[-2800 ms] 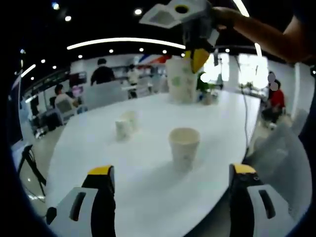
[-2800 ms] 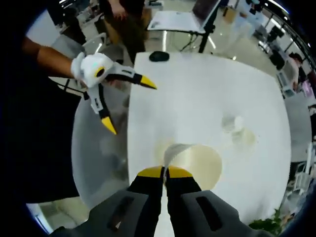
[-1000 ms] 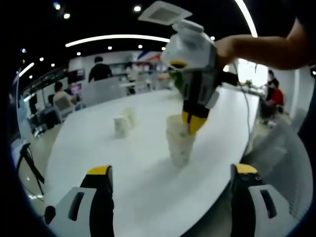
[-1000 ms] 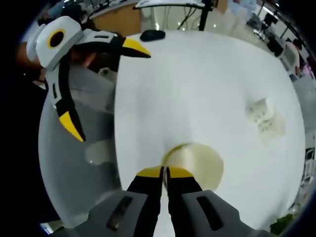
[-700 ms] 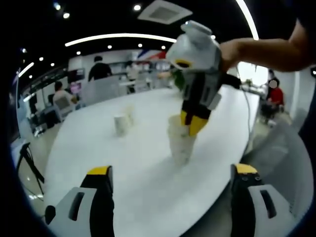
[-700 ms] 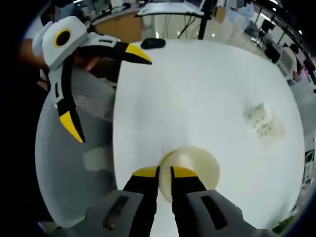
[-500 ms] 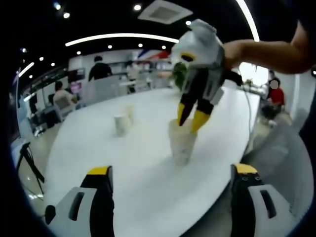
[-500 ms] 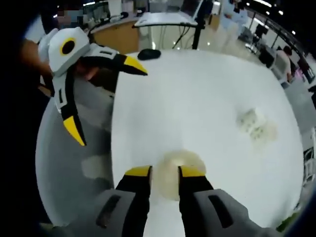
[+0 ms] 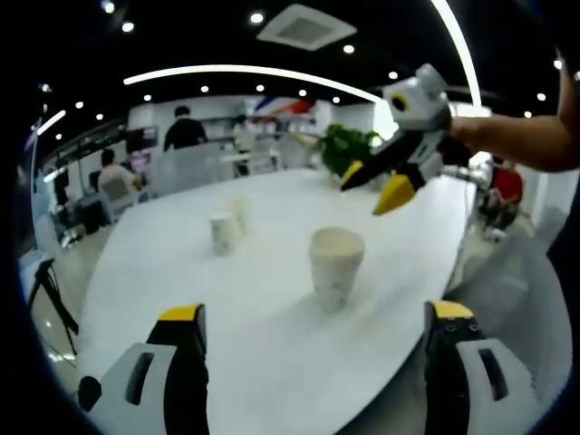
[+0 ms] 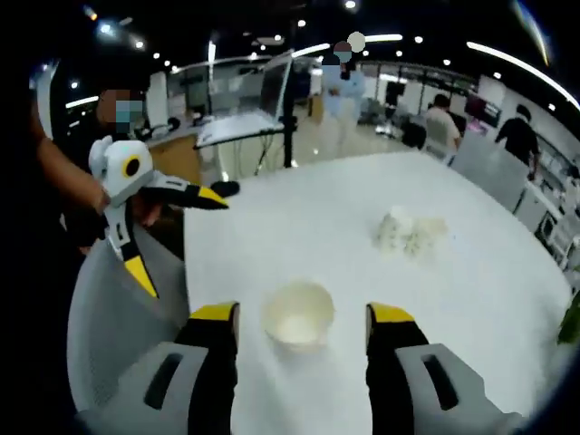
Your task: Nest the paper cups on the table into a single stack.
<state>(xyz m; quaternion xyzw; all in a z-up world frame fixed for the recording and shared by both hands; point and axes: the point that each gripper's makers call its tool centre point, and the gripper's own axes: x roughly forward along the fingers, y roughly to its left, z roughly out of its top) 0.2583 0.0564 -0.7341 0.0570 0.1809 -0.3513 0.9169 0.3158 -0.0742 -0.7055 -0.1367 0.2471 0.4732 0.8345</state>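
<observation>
A white paper cup [image 9: 336,266] stands upright on the white counter [image 9: 236,299], near the edge closest to the left gripper [image 9: 317,331]. In the left gripper view that gripper's two yellow-tipped fingers [image 9: 184,314] rise far apart from the bottom with nothing between them — it is open and empty, and the cup sits beyond the gap, not touching either finger. Farther back on the counter, to the left of the near cup, two more paper cups [image 9: 228,227] stand close together; they are blurred, so whether they touch cannot be told. The right gripper [image 9: 374,184] hangs in the air above and to the right of the near cup, held by a person's hand [image 9: 467,136], its yellow tips spread and clear of the cup.

In the right gripper view the same cup [image 10: 298,314] is seen from above, its mouth open upward — it lies between and just beyond the right gripper's [image 10: 301,313] own spread fingers [image 10: 214,314], apart from both. The left gripper [image 10: 168,231] shows at the left, fingers wide apart. The two far cups [image 10: 410,231] appear as a pale blur on the counter [image 10: 362,217]. People sit and stand in the office behind.
</observation>
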